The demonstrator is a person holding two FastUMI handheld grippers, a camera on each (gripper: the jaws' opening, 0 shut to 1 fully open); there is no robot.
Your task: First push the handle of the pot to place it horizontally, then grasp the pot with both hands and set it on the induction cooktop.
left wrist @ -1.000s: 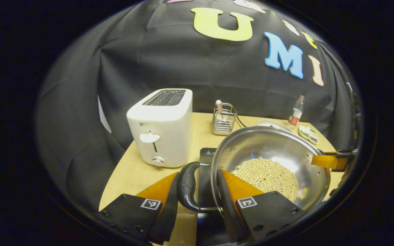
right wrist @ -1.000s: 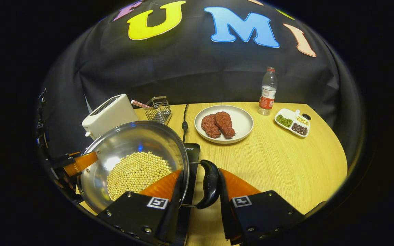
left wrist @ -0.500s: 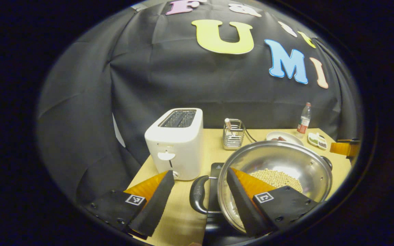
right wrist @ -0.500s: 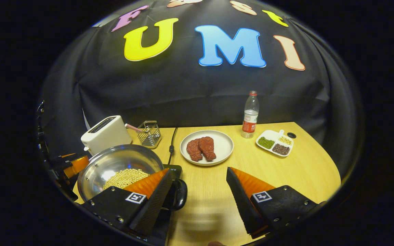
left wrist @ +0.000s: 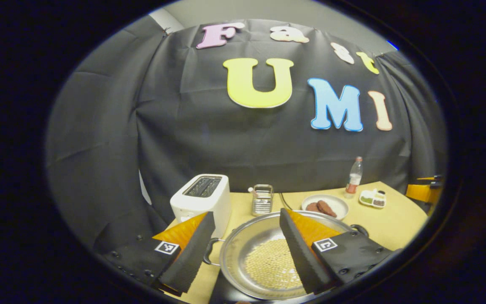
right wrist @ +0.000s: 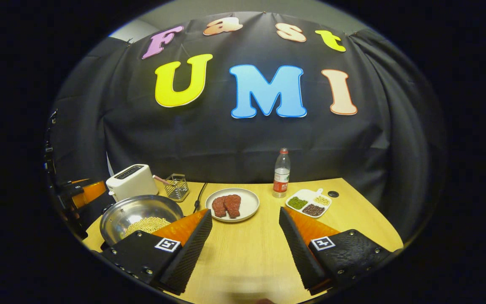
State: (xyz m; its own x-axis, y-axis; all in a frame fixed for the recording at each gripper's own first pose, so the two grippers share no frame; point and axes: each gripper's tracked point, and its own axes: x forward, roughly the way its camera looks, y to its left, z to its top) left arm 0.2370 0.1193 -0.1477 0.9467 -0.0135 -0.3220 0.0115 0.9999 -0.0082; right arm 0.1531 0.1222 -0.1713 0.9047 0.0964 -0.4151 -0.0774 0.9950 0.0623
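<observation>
The pot is a shallow steel vessel with a layer of pale beans in its bottom. In the left gripper view it sits low in the centre, resting on the dark induction cooktop, of which a small part shows under its near rim. One black handle projects from the pot's left side and a second black handle from its right side, so the two lie roughly level across the view. In the right gripper view the pot stands at the left end of the wooden table.

The left gripper hangs above the pot with its jaws spread wide; nothing is between the fingers, and neither finger touches the pot or a handle. The right gripper is over bare table, to the right of the pot, likewise with its jaws spread wide and holding nothing. Each view shows the other gripper at its outer edge, too small to judge.

Behind the pot stand a white toaster and a wire holder with a stick in it. A black cable runs between the holder and a white plate carrying two pieces of red meat. To the right of the plate are a clear bottle with a red cap and a divided white dish of beans.
</observation>
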